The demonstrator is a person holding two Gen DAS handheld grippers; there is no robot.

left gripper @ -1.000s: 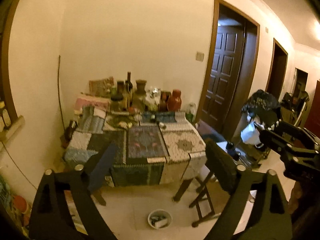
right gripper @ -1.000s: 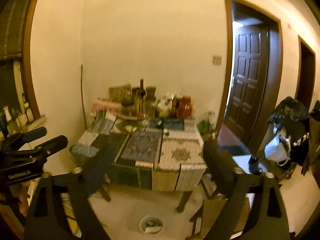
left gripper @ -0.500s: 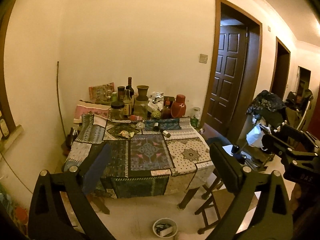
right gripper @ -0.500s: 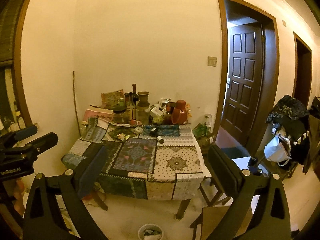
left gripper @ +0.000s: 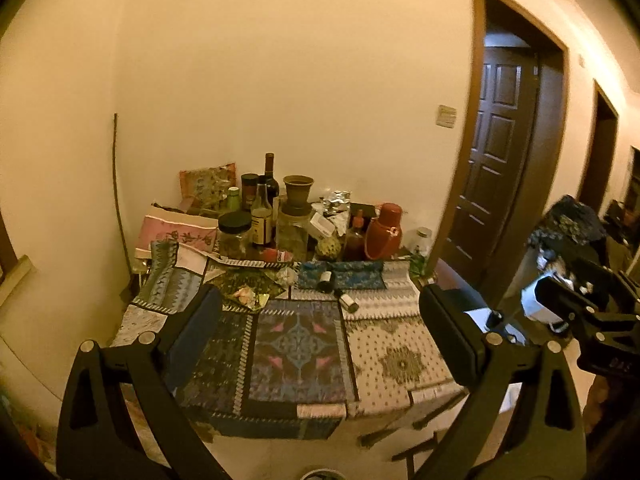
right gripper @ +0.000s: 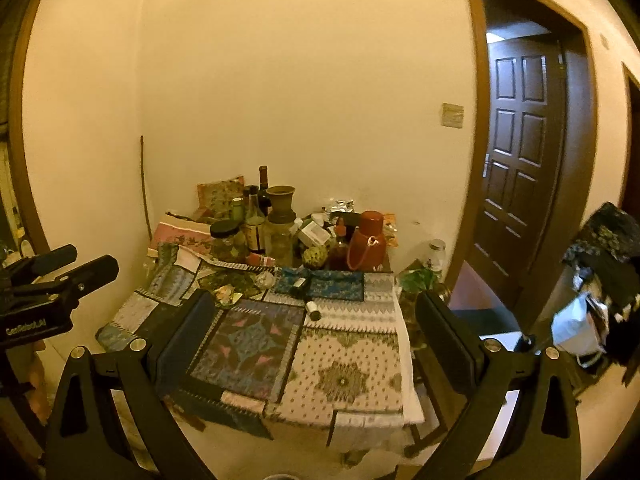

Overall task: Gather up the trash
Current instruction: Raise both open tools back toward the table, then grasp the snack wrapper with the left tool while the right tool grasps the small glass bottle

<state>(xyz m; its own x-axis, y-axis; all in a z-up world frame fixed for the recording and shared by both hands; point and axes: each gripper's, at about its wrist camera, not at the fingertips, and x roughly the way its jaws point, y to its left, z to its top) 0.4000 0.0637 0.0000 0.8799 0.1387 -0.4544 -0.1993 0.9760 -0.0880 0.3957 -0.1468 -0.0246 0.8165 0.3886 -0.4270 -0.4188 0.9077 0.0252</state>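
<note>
Nearest the left wrist camera, the left gripper (left gripper: pixel 320 320) stands spread wide with nothing between its fingers; the right gripper (right gripper: pixel 312 320) is likewise spread wide and bare. Each shows in the other's view, the left gripper at the left edge of the right wrist view (right gripper: pixel 60 280) and the right gripper at the right edge of the left wrist view (left gripper: pixel 580 304), both held in the air short of the counter (left gripper: pixel 392 360).

The counter is draped in a patchwork cloth (left gripper: pixel 296 348) of blue, black and cream panels. Past its near half, the trash lies toward the middle: a crumpled wrapper (left gripper: pixel 250 294), pale pink and yellowish, sits on a dark floral panel, with a second crinkled clear wrapper (left gripper: pixel 286 276) just beyond it. To their right a small dark bottle (left gripper: pixel 326 280) lies tipped on a blue panel, and a small white-capped vial (left gripper: pixel 349 302) lies on its side near it, on the striped cream panel.

Further back, against the wall, stands a crowd of upright things: a black-lidded jar (left gripper: pixel 234 236), a tall wine bottle (left gripper: pixel 270 180), a brown clay vase (left gripper: pixel 297 194), a red flask (left gripper: pixel 384 232) and crumpled silver foil (left gripper: pixel 338 200).

Beyond, a dark panelled door (left gripper: pixel 500 168) stands open at the right.
</note>
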